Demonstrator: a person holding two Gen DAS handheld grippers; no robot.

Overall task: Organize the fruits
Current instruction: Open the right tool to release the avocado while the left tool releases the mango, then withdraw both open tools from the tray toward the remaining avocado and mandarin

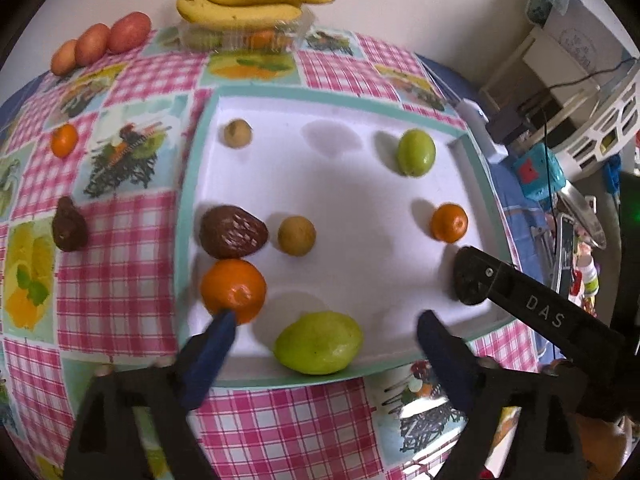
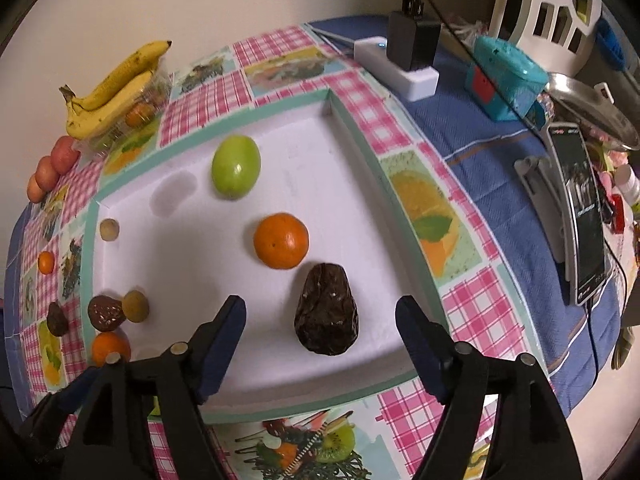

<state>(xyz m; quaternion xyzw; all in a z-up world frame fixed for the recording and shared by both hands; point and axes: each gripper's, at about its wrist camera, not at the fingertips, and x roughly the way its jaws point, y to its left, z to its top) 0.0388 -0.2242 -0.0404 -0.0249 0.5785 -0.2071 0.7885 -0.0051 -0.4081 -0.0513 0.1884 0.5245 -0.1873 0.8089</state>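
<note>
Both grippers hang over the near edge of the white foam tray [image 2: 360,184] w/ fingers spread wide, nothing between them. Left gripper [image 1: 326,326] frames a green fruit [image 1: 319,342] at the tray's front rim; its left fingertip overlaps the edge of a big orange [image 1: 233,290], contact can't be judged. Right gripper [image 2: 320,312] sits just short of a dark brown wrinkled fruit [image 2: 327,314] w/ an orange [image 2: 281,246] right behind it and a second green fruit [image 2: 236,167] farther back. In the left view that dark fruit is mostly hidden behind the right gripper's black finger, only a sliver shows. Also on the tray: a brown scaly fruit [image 1: 233,232], two small tan round ones (species unclear). Off the tray on the checked cloth [image 1: 120,260]: a small orange [image 1: 64,140], another dark fruit [image 1: 70,225], three reddish fruits [image 1: 100,42], bananas [image 1: 248,0] atop a clear box whose contents are blurred. Right-side clutter is cut off at the lens edge.
</note>
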